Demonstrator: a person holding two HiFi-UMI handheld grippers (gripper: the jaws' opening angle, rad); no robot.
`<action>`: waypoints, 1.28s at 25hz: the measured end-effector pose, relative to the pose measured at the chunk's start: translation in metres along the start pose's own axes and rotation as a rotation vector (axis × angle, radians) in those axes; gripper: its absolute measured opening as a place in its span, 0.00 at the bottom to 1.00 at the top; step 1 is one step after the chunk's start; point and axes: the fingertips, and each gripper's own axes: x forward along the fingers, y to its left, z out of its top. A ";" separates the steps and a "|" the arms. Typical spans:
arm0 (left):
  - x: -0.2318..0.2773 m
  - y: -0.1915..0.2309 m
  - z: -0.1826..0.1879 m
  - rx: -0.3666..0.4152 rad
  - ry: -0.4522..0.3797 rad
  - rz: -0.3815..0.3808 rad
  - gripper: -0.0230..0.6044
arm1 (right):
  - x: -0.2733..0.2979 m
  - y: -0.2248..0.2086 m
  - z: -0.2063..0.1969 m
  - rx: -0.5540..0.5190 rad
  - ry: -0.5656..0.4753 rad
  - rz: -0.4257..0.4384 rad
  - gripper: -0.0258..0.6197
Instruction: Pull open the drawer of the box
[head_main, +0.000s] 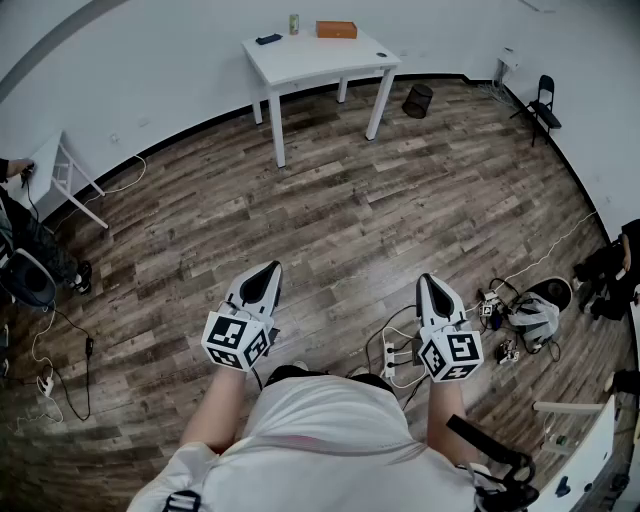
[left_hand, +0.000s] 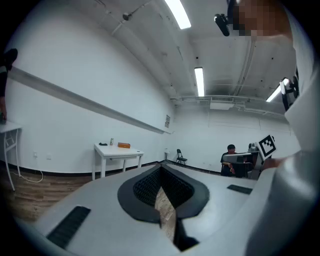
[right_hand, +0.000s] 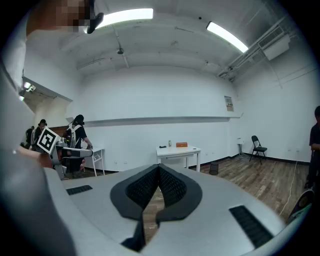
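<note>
A small orange-brown box (head_main: 336, 29) stands on a white table (head_main: 300, 60) against the far wall, well away from me across the wood floor. It also shows far off in the left gripper view as the box (left_hand: 124, 145) and in the right gripper view as the box (right_hand: 181, 145). My left gripper (head_main: 266, 270) and right gripper (head_main: 428, 281) are held side by side in front of my body, pointing toward the table. Both are shut, with the left gripper's (left_hand: 161, 170) and the right gripper's (right_hand: 159, 170) pads meeting and nothing between them.
A can (head_main: 294, 23) and a dark flat item (head_main: 268, 40) share the table. A black wastebasket (head_main: 417, 100) and a folding chair (head_main: 543, 103) stand to its right. Cables and gear (head_main: 520, 315) lie on the floor at right. A person (head_main: 25, 255) sits at far left.
</note>
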 end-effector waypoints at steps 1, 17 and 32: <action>-0.002 0.009 0.000 0.003 0.005 0.004 0.05 | 0.006 0.006 -0.001 0.003 0.002 0.002 0.04; 0.056 0.065 0.009 -0.022 0.008 0.020 0.05 | 0.095 -0.007 0.006 0.017 -0.009 0.031 0.04; 0.292 0.060 0.060 -0.019 -0.029 0.108 0.05 | 0.246 -0.207 0.044 0.012 -0.031 0.094 0.04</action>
